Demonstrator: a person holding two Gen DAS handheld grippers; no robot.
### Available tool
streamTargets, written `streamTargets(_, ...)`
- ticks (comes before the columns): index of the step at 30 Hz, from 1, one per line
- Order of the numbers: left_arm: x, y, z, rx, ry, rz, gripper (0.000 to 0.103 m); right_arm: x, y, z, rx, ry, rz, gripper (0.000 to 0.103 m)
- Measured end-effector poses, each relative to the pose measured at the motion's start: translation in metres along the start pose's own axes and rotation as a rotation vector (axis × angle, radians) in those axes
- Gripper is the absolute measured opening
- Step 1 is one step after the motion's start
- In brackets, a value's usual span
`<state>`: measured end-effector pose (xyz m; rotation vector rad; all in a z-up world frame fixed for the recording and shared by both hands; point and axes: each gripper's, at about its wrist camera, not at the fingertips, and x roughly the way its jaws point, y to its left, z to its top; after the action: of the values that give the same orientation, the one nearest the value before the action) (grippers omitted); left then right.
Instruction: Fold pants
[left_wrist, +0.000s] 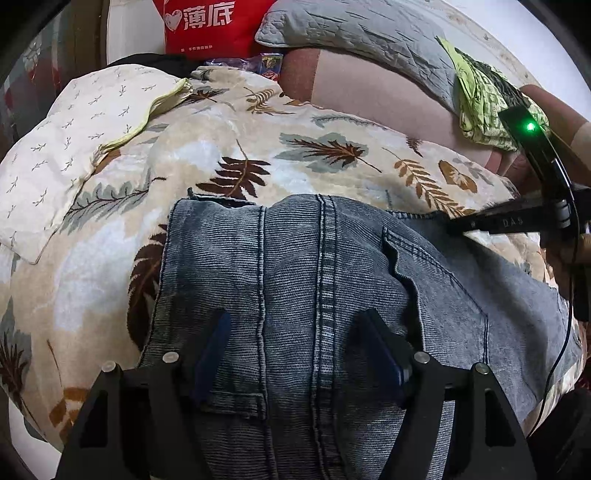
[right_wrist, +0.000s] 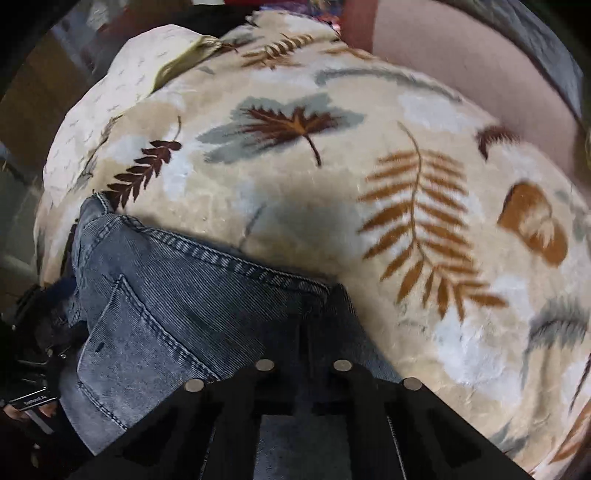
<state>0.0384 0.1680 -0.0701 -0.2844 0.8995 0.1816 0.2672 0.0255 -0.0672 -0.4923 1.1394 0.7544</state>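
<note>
Faded blue jeans lie flat on a leaf-print blanket, back pocket up. My left gripper hovers low over them, open wide, its blue pads apart on either side of a seam with nothing pinched. My right gripper comes in from the right, its tip at the jeans' far right edge. In the right wrist view its dark fingers are together on the corner of the stitched hem of the jeans. The left gripper shows at the left edge there.
A white twig-print pillow lies at the far left. Behind are a grey quilted pillow, a green patterned cloth, a pink sheet and a red bag. A black cable hangs at the right.
</note>
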Motion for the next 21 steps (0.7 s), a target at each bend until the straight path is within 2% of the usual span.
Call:
streamTargets(2,0.0,-0.001,0.001,-0.004,-0.001,0.006,0.074,0.0,-0.003,0.006,0.002,-0.025,-0.058,0.003)
streamTargets(4,-0.003,-0.004,0.002,-0.002,-0.018,0.018,0.074,0.01,-0.01,0.01,0.04,-0.017,-0.071,0.002)
streamTargets(5,-0.007,-0.006,0.002,0.004,-0.038,0.023,0.074,0.018,-0.011,0.01,0.05,-0.027,-0.131,0.002)
streamTargets(6,-0.013,-0.009,0.003,0.016,-0.072,0.02,0.074,0.022,-0.013,0.008,0.061,-0.031,-0.142,0.002)
streamTargets(8,-0.018,-0.013,0.002,0.033,-0.1,0.005,0.074,0.022,-0.019,0.0,0.124,-0.052,-0.11,0.003)
streamTargets(10,-0.009,-0.021,-0.001,0.084,-0.06,0.026,0.074,0.003,-0.024,-0.013,0.193,-0.11,-0.078,0.004)
streamTargets(12,0.005,-0.025,-0.005,0.114,-0.006,0.081,0.074,-0.032,-0.027,-0.039,0.276,-0.21,-0.088,0.005)
streamTargets(13,0.005,-0.026,-0.005,0.112,-0.017,0.086,0.075,-0.046,-0.028,-0.052,0.303,-0.241,-0.09,0.006)
streamTargets(14,0.003,-0.027,-0.003,0.109,-0.025,0.088,0.076,-0.064,-0.029,-0.076,0.348,-0.264,-0.04,0.008)
streamTargets(16,0.002,-0.025,-0.003,0.095,-0.032,0.093,0.076,-0.082,-0.035,-0.116,0.429,-0.28,0.059,0.014)
streamTargets(18,0.0,-0.026,-0.003,0.095,-0.046,0.101,0.076,-0.09,-0.044,-0.156,0.501,-0.288,0.116,0.026)
streamTargets(21,-0.011,-0.034,-0.005,0.13,-0.109,0.134,0.076,-0.095,-0.067,-0.199,0.614,-0.318,0.132,0.028)
